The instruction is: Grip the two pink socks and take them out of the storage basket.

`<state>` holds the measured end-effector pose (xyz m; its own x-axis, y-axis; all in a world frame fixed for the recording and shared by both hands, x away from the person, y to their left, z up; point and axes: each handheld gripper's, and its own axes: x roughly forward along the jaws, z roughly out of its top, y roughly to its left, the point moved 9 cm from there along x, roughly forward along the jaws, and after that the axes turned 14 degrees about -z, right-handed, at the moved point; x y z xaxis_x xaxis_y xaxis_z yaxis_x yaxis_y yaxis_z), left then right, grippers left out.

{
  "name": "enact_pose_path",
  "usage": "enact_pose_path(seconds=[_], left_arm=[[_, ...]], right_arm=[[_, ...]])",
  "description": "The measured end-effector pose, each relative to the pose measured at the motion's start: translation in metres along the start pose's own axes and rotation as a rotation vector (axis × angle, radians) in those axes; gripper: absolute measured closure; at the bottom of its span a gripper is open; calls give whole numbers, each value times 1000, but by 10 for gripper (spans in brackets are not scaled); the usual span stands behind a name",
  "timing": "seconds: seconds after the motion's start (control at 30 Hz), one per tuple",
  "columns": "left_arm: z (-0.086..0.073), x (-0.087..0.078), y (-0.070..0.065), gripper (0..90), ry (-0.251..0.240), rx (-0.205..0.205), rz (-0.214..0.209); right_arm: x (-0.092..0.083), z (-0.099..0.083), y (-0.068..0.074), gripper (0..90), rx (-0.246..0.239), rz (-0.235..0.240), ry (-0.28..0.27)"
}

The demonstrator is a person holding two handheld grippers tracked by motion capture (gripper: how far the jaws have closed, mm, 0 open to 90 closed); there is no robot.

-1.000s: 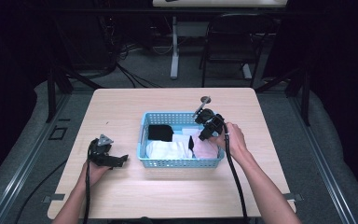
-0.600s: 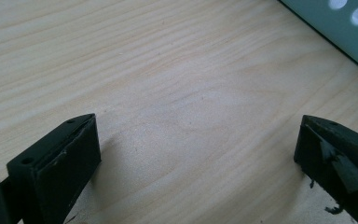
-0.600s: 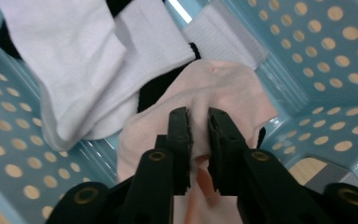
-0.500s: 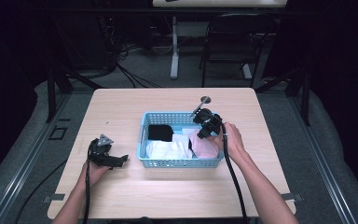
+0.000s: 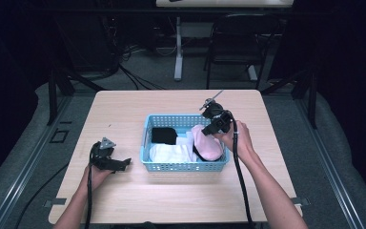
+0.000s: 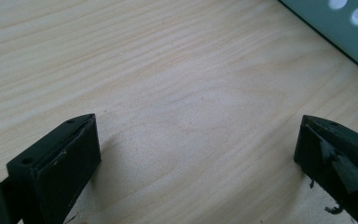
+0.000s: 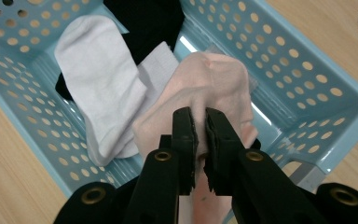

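A light-blue perforated basket [image 5: 147, 126] [image 7: 307, 79] sits mid-table, holding a black cloth [image 5: 164, 135] [image 7: 144, 21], a white sock [image 5: 171, 153] [image 7: 100, 70] and a pink sock [image 5: 206, 143] [image 7: 214, 88]. My right gripper [image 5: 214, 125] [image 7: 198, 119] hangs over the basket's right side, shut on the pink sock, which is lifted a little above the other cloths. My left gripper [image 5: 124, 162] [image 6: 196, 158] rests low on the wooden table [image 5: 124, 109] [image 6: 168, 70] left of the basket, open, with bare wood between its jaws.
The basket's corner [image 6: 349, 28] stands close to the upper right in the left gripper view. A black chair [image 5: 238, 47] and a white table leg [image 5: 178, 52] stand beyond the far table edge. Cables trail from both grippers toward the near edge.
My right gripper has risen slightly and drawn the pink sock up out of the pile. The left gripper has stayed put.
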<state>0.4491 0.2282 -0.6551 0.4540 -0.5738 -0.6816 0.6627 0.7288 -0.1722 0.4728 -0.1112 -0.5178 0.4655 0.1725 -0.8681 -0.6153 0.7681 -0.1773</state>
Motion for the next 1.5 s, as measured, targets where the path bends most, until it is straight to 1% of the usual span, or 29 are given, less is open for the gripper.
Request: enact_pose_path(seconds=[0.03,0.27,0.3,0.33,0.37,0.4,0.5,0.63,0.77,0.83,0.93,0.97,1.0,1.03,1.1,1.13,1.17,1.2,1.23,1.3,1.37,1.4,1.43,1.47,1.5], left_arm=[[0,0,0,2,0,0,0],[0,0,0,2,0,0,0],[0,0,0,2,0,0,0],[0,0,0,2,0,0,0],[0,0,0,2,0,0,0],[0,0,0,2,0,0,0],[0,0,0,2,0,0,0],[0,0,0,2,0,0,0],[0,0,0,2,0,0,0],[0,0,0,2,0,0,0],[0,0,0,2,0,0,0],[0,0,0,2,0,0,0],[0,0,0,2,0,0,0],[0,0,0,2,0,0,0],[0,0,0,2,-1,0,0],[0,0,0,2,0,0,0],[0,0,0,2,0,0,0],[0,0,0,2,0,0,0],[0,0,0,2,0,0,0],[0,0,0,2,0,0,0],[0,0,0,2,0,0,0],[0,0,0,2,-1,0,0],[0,0,0,2,-1,0,0],[0,0,0,2,0,0,0],[0,0,0,2,0,0,0]], right_arm=[[-4,2,-1,831,10,1,-13],[-14,3,-4,830,11,3,-15],[-19,5,-4,831,17,5,-24],[-19,5,-4,831,17,5,-24],[-24,7,-6,831,19,-1,-31],[-24,7,-6,831,19,-1,-31],[-31,10,-7,830,25,-2,-42],[-41,15,-7,831,23,-3,-59],[-45,17,-8,830,24,-4,-61],[-51,18,-8,829,21,7,-60],[-54,19,-8,828,19,11,-64],[-56,18,-8,828,16,5,-57],[-58,18,-9,827,14,9,-57],[-62,19,-10,827,14,7,-65],[-64,19,-9,826,22,11,-64],[-66,18,-11,825,8,3,-58],[-69,18,-12,825,5,0,-60],[-73,17,-14,823,18,1,-66],[-73,17,-14,823,18,1,-66],[-81,15,-20,823,26,-9,-73],[-83,14,-22,824,34,-11,-76],[-88,10,-28,824,33,-20,-73],[-88,10,-28,824,33,-20,-73],[-90,9,-30,824,47,-22,-77],[-94,5,-36,825,58,-29,-78]])
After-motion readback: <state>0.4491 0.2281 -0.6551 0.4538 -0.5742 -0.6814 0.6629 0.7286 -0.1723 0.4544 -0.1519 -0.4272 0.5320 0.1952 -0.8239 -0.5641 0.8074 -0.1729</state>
